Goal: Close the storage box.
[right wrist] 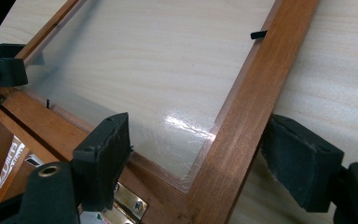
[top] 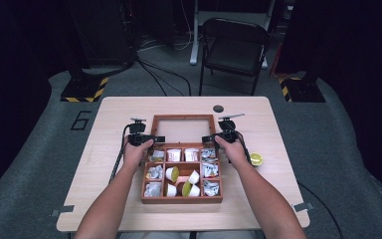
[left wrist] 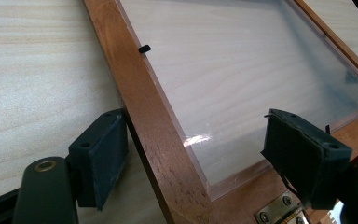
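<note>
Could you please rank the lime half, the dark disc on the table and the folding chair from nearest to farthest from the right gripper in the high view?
From the right gripper:
1. Dark disc, just beyond it on the table.
2. Lime half, to its right, nearer the person.
3. Folding chair, past the table's far edge.

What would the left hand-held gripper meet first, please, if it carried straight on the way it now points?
Probably the reddish-brown wooden side rail of the open box's clear-paned lid, which already lies between the left hand-held gripper's open jaws; depth is unclear.
</note>
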Available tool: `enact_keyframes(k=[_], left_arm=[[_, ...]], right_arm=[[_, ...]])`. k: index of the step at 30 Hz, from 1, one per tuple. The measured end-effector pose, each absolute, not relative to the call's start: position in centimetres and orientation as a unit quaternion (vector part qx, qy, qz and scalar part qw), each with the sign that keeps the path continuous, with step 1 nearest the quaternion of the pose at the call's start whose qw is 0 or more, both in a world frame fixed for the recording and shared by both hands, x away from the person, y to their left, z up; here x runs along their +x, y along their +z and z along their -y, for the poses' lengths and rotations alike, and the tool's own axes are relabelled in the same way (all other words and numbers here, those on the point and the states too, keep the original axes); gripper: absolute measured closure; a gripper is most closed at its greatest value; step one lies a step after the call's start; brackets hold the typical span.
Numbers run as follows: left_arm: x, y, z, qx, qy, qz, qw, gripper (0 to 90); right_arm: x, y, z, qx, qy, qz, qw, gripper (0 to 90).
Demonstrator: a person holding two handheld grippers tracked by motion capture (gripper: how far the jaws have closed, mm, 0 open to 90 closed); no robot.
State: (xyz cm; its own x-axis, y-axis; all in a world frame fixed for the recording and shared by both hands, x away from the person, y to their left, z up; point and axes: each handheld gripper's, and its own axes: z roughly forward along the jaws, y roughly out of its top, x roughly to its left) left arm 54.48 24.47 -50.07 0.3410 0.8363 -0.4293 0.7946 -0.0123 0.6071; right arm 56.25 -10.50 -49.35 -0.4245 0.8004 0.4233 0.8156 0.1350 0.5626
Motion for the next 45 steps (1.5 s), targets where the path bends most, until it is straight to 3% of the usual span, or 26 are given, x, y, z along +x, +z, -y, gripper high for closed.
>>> enact_keyframes(k=[11, 19, 45], left_arm=[[54.4, -49.8, -24.5, 0.708, 0.029, -0.575, 0.409, 23.5], [54.2, -49.2, -24.8, 0.707, 0.042, -0.568, 0.419, 29.9], [52.0, -45.5, -25.4, 0.704, 0.067, -0.524, 0.474, 30.8]], right_arm=[[56.1, -48.9, 10.5, -0.531, -0.387, 0.754, 0.0, 24.2], [56.0, -48.4, 10.7, -0.529, -0.4, 0.748, -0.004, 24.4], [53.5, -44.4, 11.6, -0.494, -0.445, 0.746, -0.025, 26.9]])
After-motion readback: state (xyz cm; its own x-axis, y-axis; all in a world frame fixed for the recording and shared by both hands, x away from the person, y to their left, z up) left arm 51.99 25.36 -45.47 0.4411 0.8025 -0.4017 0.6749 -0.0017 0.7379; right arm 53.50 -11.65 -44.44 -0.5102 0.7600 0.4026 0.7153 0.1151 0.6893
